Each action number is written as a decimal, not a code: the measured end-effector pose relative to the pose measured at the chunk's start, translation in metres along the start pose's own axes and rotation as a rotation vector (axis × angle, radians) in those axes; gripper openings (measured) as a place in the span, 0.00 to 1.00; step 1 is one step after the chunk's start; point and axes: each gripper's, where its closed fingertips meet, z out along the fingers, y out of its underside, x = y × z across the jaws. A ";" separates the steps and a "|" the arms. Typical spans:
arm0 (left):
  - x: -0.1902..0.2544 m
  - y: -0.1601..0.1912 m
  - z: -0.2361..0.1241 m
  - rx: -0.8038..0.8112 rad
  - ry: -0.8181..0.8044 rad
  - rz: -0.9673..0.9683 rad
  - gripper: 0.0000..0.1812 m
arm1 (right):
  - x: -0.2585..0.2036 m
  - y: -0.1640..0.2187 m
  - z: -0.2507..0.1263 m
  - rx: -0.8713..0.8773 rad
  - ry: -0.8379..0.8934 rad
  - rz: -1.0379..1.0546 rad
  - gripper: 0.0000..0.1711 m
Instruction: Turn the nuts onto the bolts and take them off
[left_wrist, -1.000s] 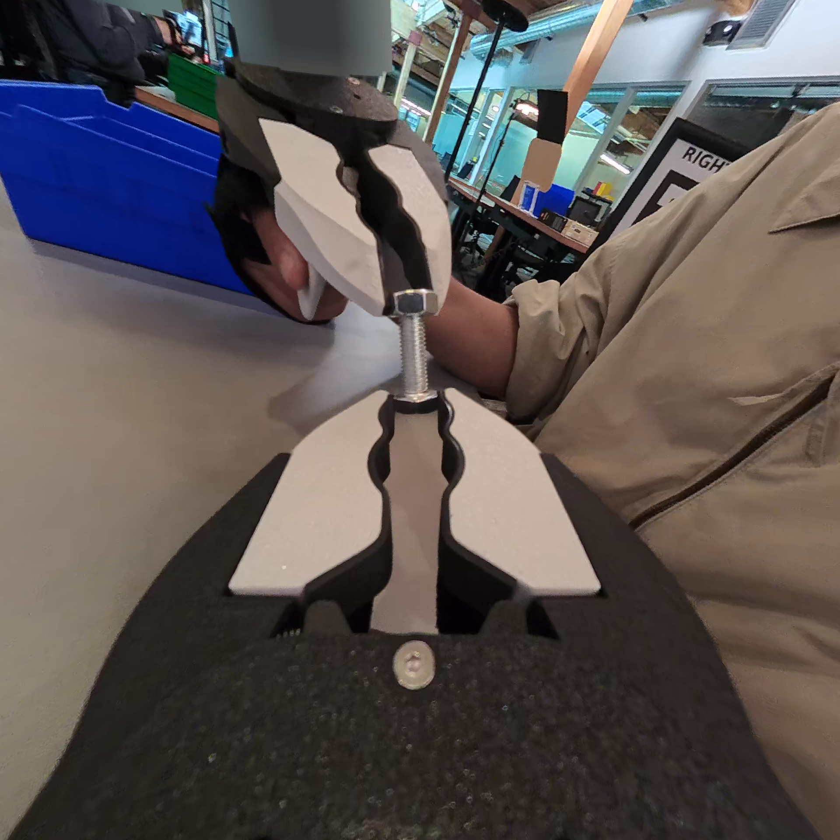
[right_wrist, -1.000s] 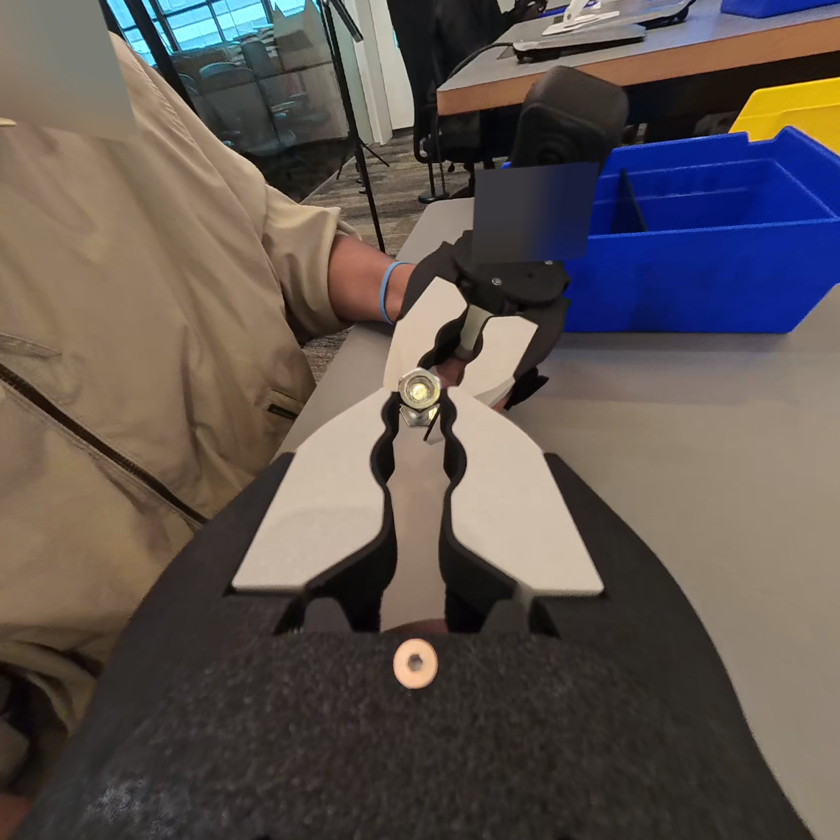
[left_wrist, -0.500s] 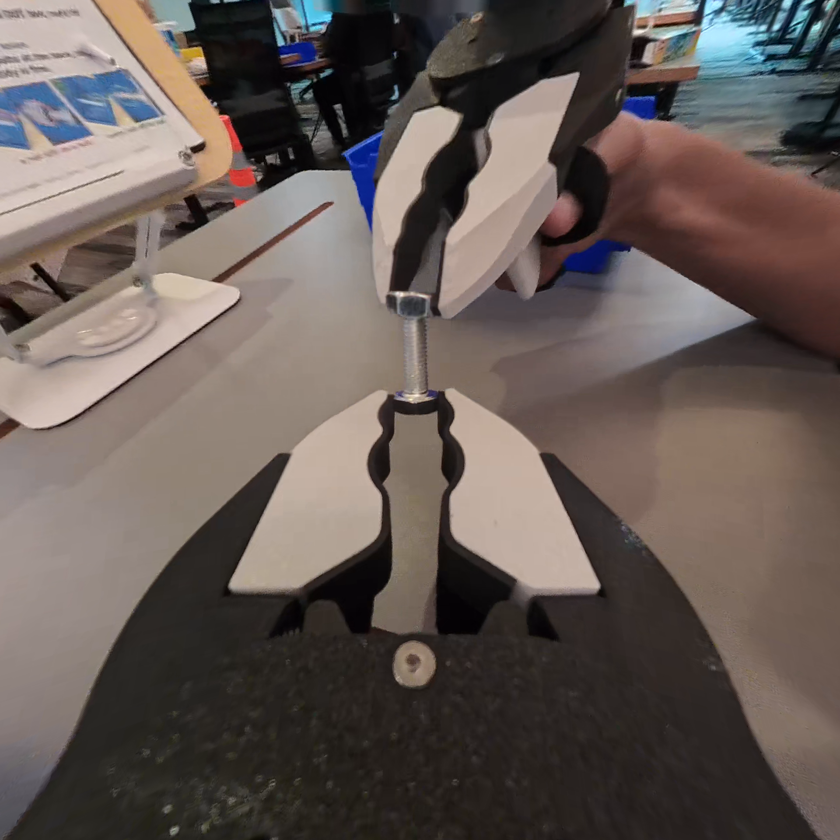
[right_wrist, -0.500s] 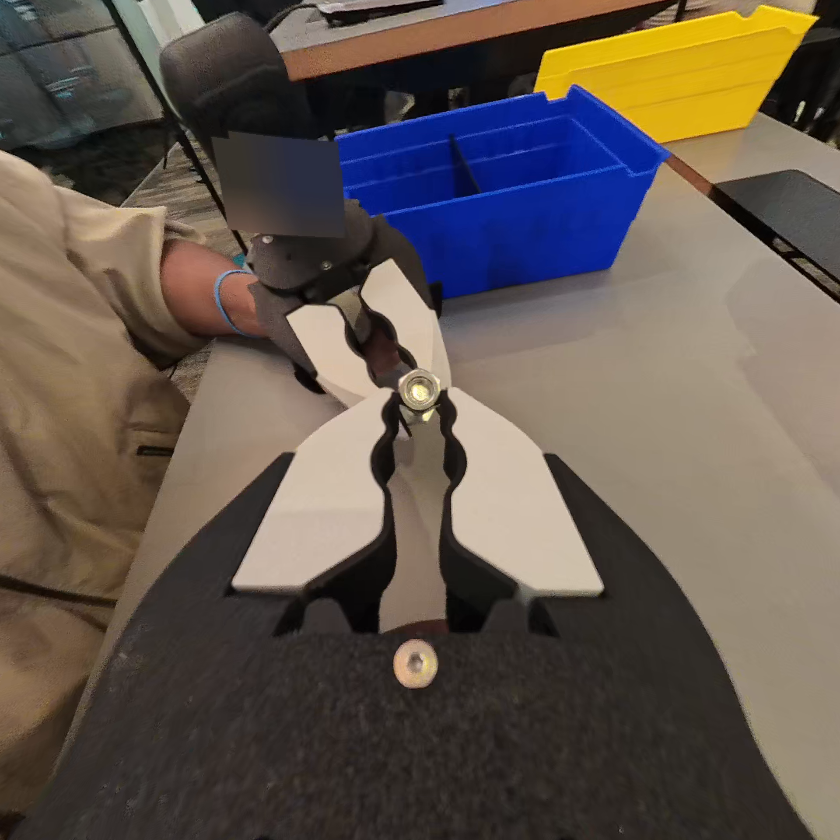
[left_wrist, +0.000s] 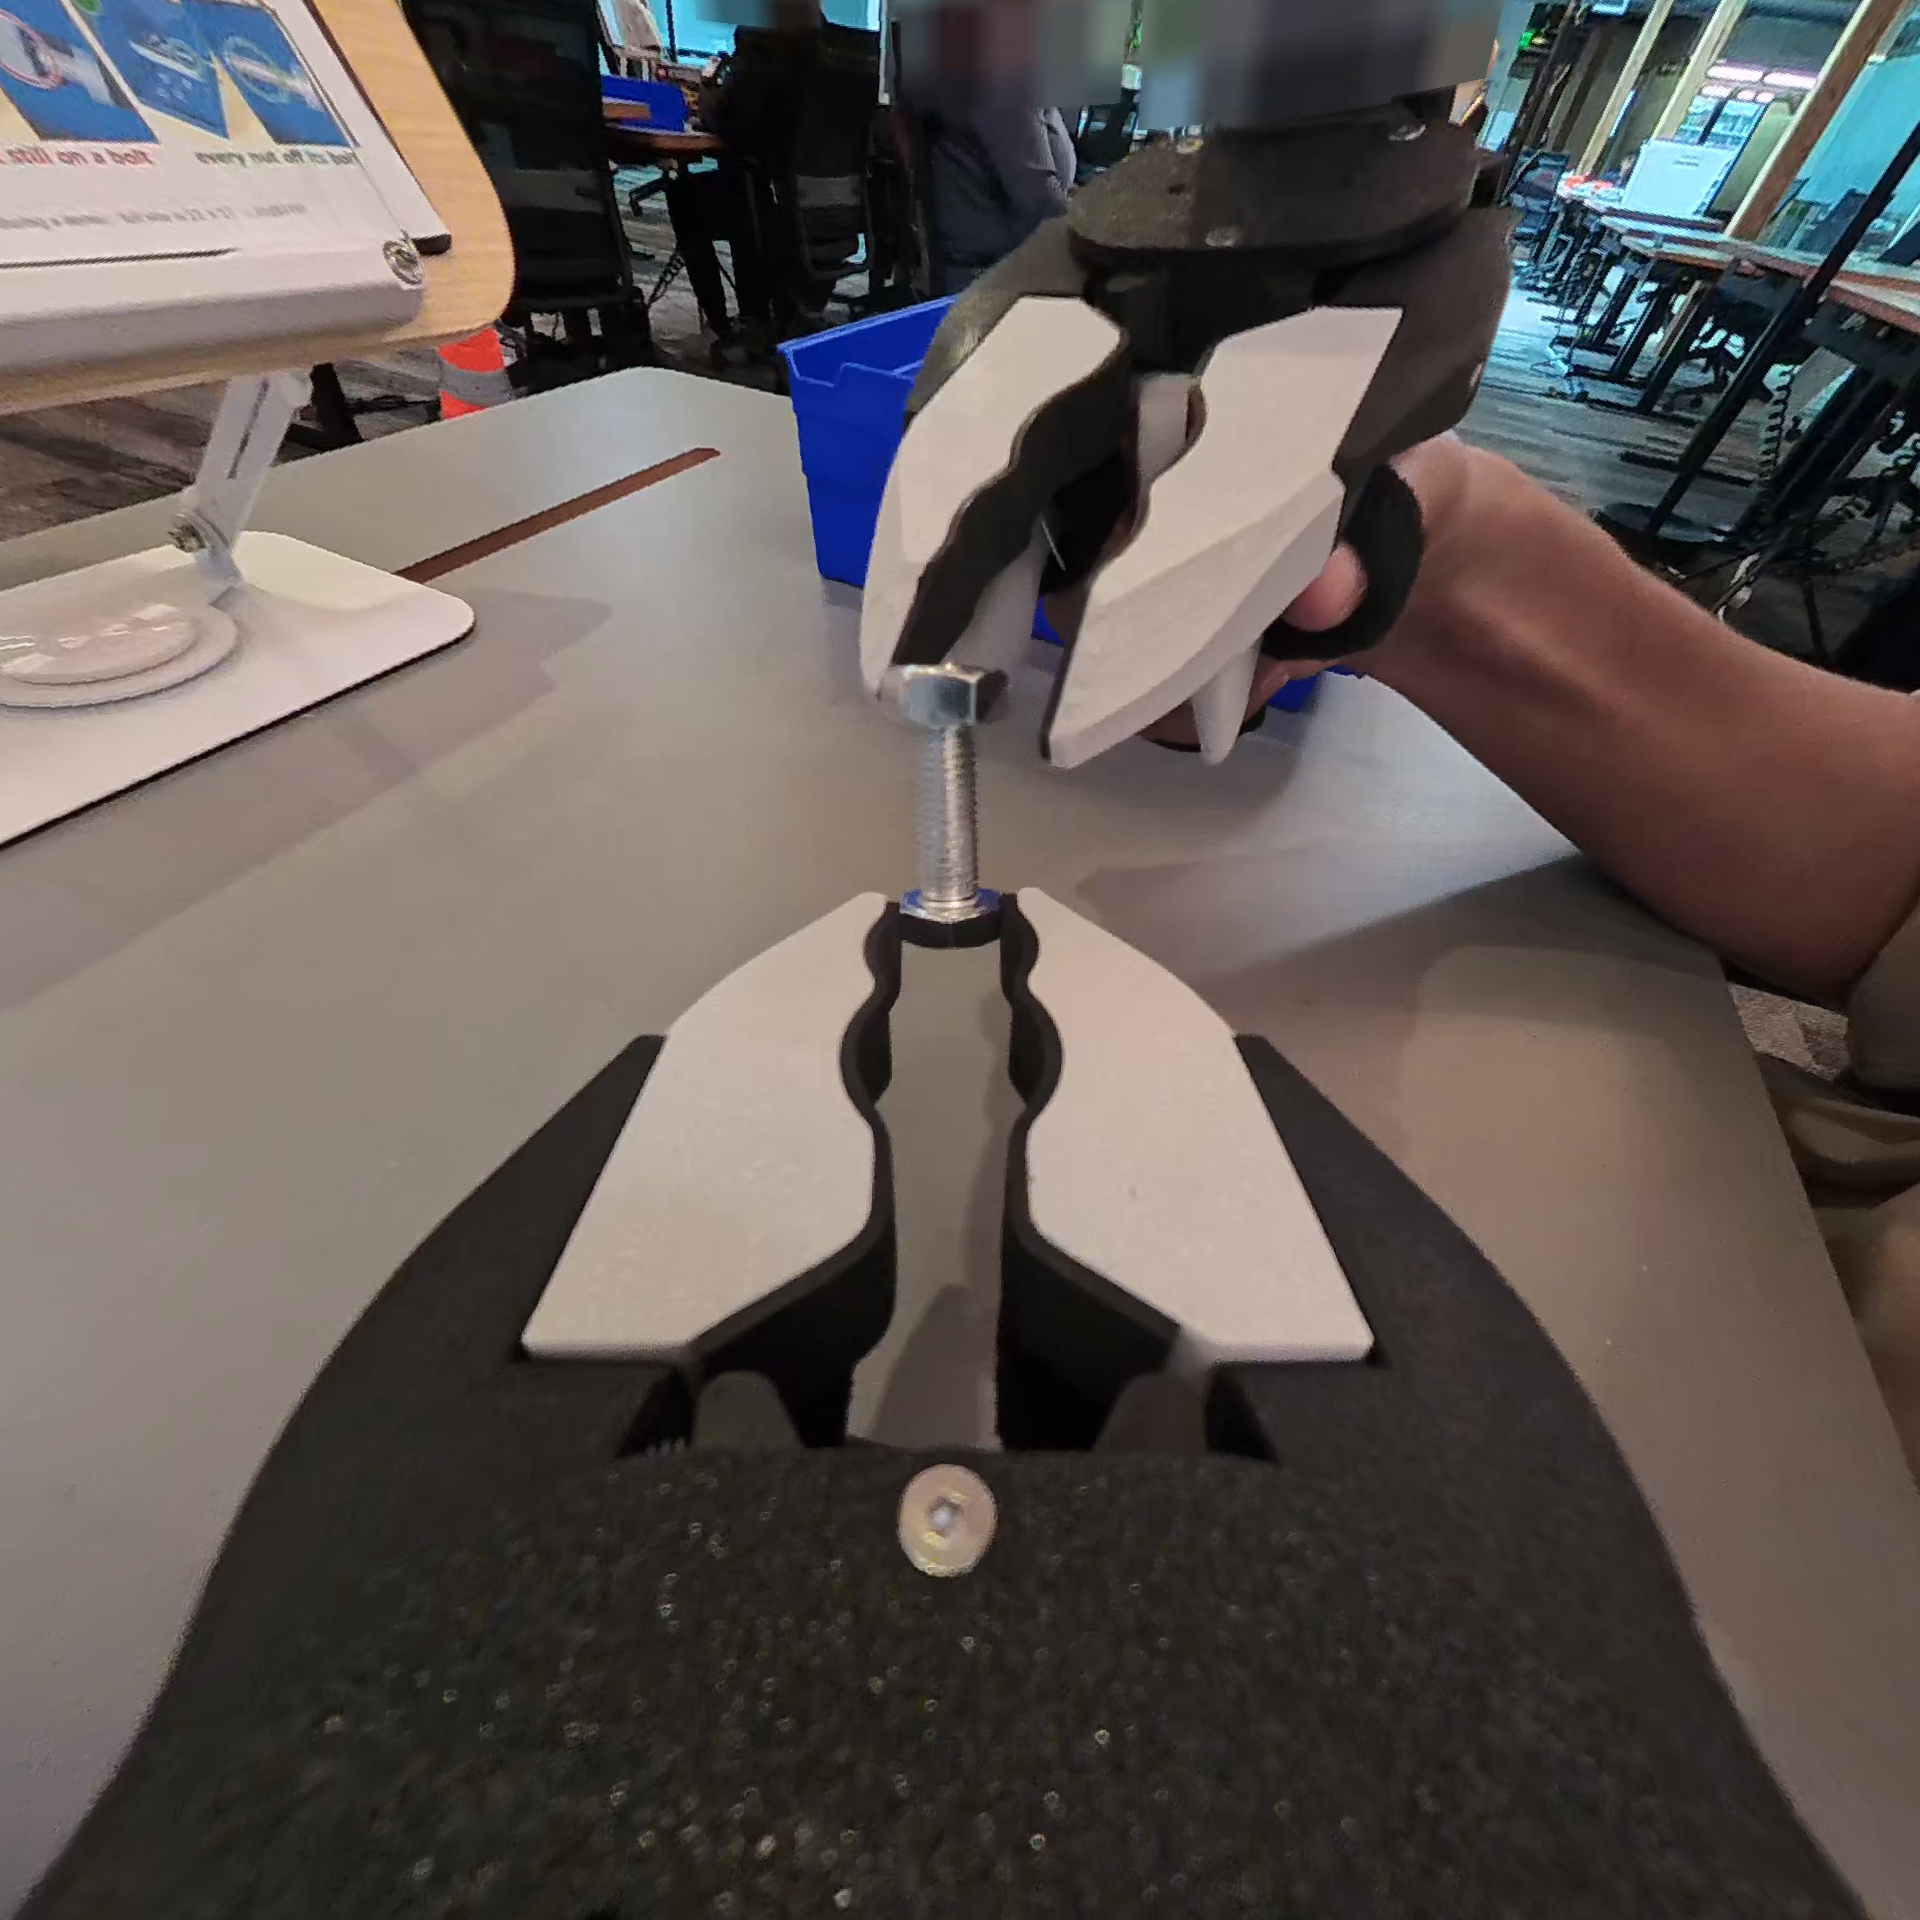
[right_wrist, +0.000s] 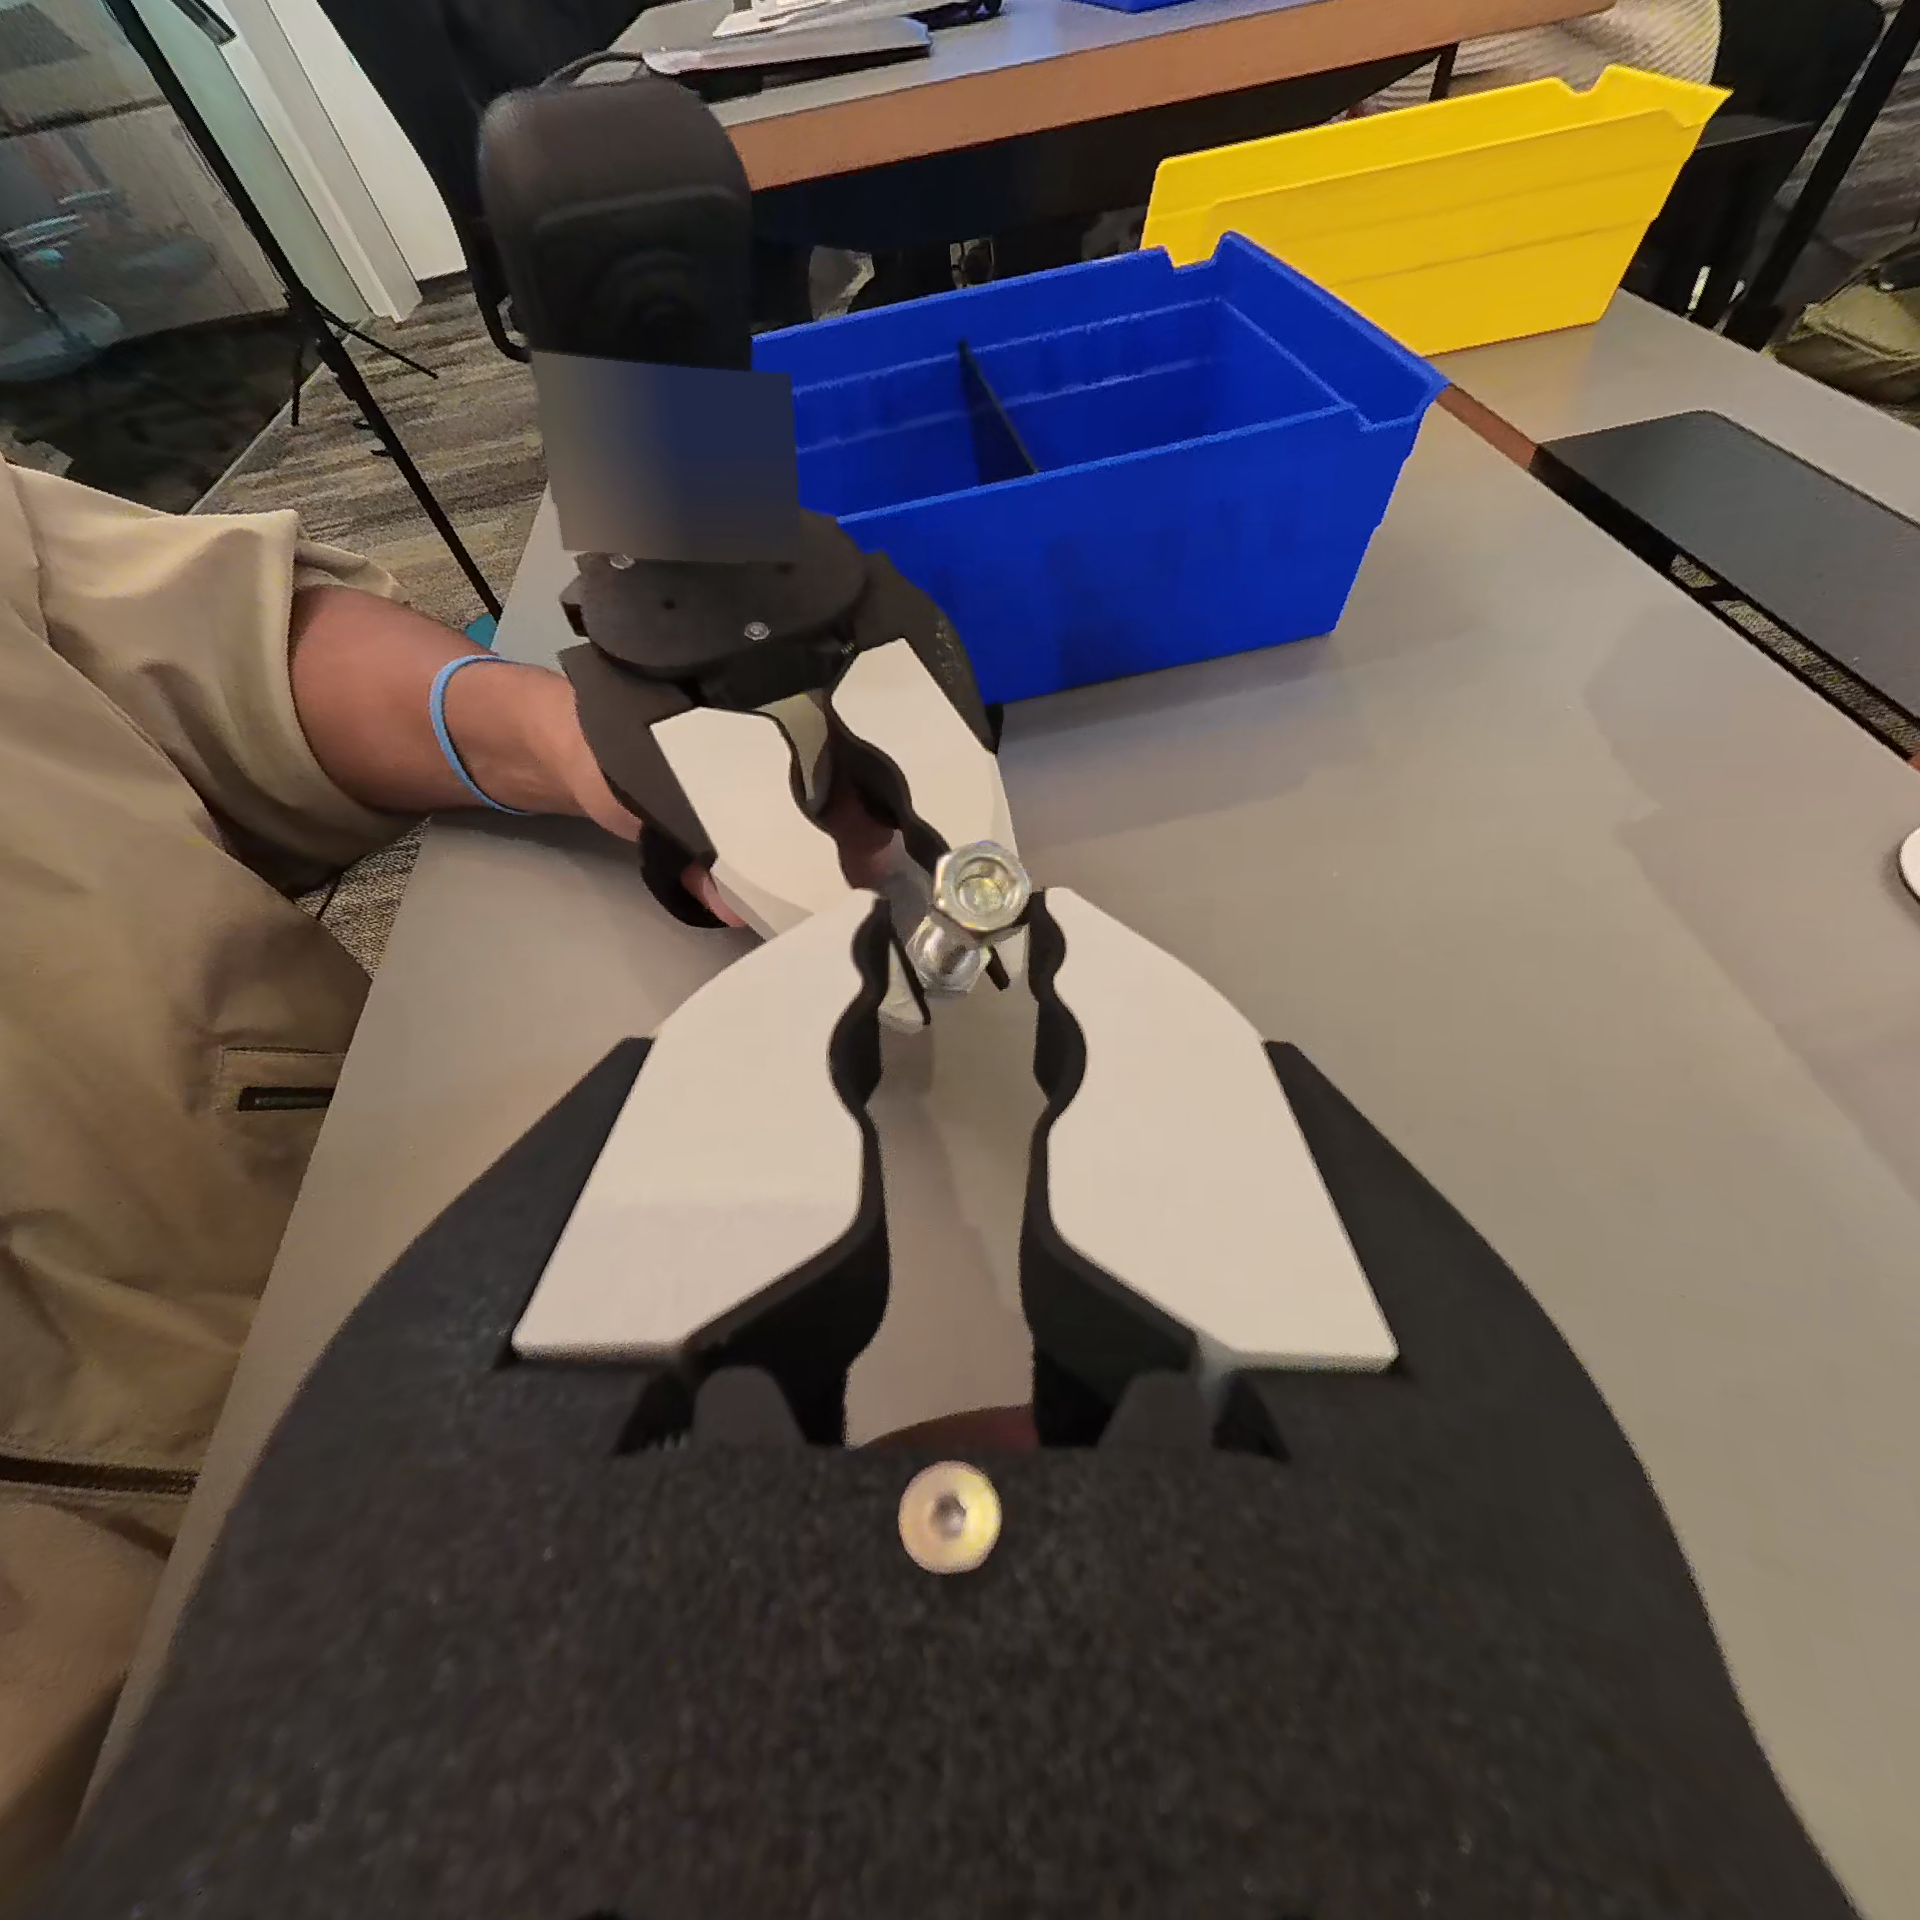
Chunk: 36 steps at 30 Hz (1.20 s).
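Only from the left wrist view does the bolt (left_wrist: 943, 821) show, left jaws clamping its end, right jaws apart.

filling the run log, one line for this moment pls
left gripper: shut on silver threaded bolt | right gripper: fingers open around silver hex nut at bolt tip | above grey table

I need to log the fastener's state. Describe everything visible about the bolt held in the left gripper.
The bolt is bright silver metal, and its threaded shank is bare along the visible length. It points straight away from the left gripper, whose fingers are shut on its near end, holding it above the grey table. A hex nut sits at its far end. The right gripper is open around that nut, and one of its fingers seems to touch it.
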 end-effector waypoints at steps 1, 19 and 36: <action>0.001 0.000 0.000 -0.002 0.010 -0.005 0.10 | -0.001 0.000 0.000 0.000 -0.002 -0.001 0.15; -0.003 -0.004 -0.004 0.031 0.035 -0.056 0.10 | -0.003 -0.003 -0.004 0.014 -0.020 -0.001 0.17; 0.002 -0.011 -0.007 0.072 0.076 -0.065 0.10 | -0.010 -0.013 -0.004 0.075 -0.055 0.006 0.24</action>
